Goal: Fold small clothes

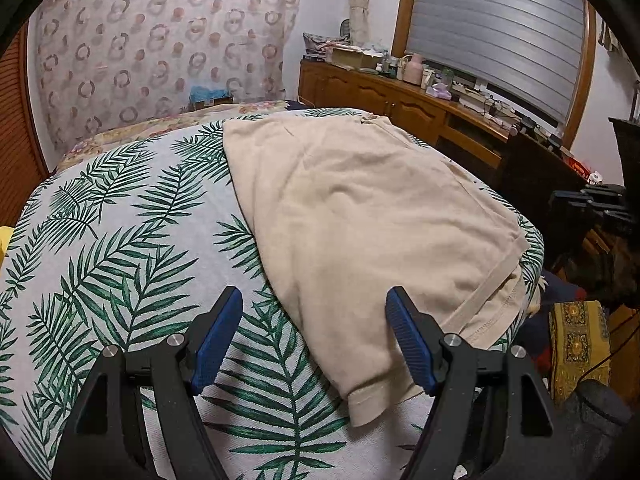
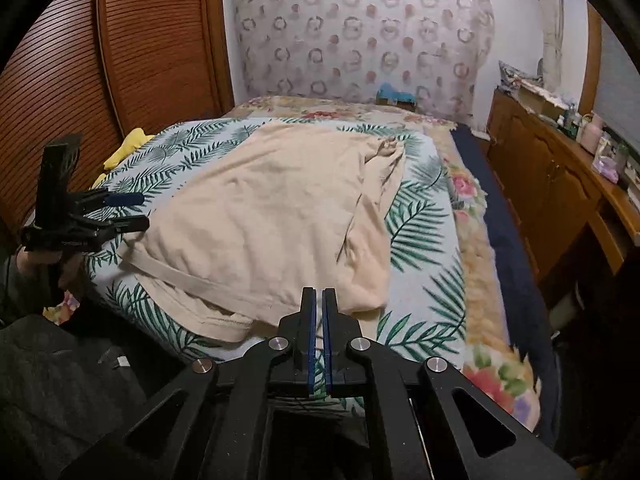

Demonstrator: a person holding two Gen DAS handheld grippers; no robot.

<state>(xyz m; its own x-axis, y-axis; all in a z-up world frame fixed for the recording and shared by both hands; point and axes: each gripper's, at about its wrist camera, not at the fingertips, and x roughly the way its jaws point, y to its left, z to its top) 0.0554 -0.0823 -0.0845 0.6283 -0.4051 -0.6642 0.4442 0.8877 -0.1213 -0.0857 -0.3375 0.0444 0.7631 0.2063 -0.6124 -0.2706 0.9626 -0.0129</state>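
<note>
A beige garment (image 1: 360,208) lies folded and flat on the leaf-print sheet (image 1: 120,220) of a bed. My left gripper (image 1: 314,300) is open just above the sheet. The garment's near left edge runs between its jaws, and no pad presses on it. In the right wrist view the same garment (image 2: 260,208) fills the middle of the leaf-print sheet (image 2: 420,208), and the left gripper (image 2: 140,210) stands open at its left corner. My right gripper (image 2: 319,294) is shut over the garment's near hem, and the cloth there lies flat and unlifted. The right gripper (image 1: 560,200) also shows beyond the bed's right edge.
A floral blanket (image 2: 476,264) borders the sheet, and a yellow cloth (image 2: 128,144) lies at the bed's far left. A wooden cabinet (image 2: 540,168) with clutter on top runs along the right wall. A louvred wooden door (image 2: 120,60) stands on the left.
</note>
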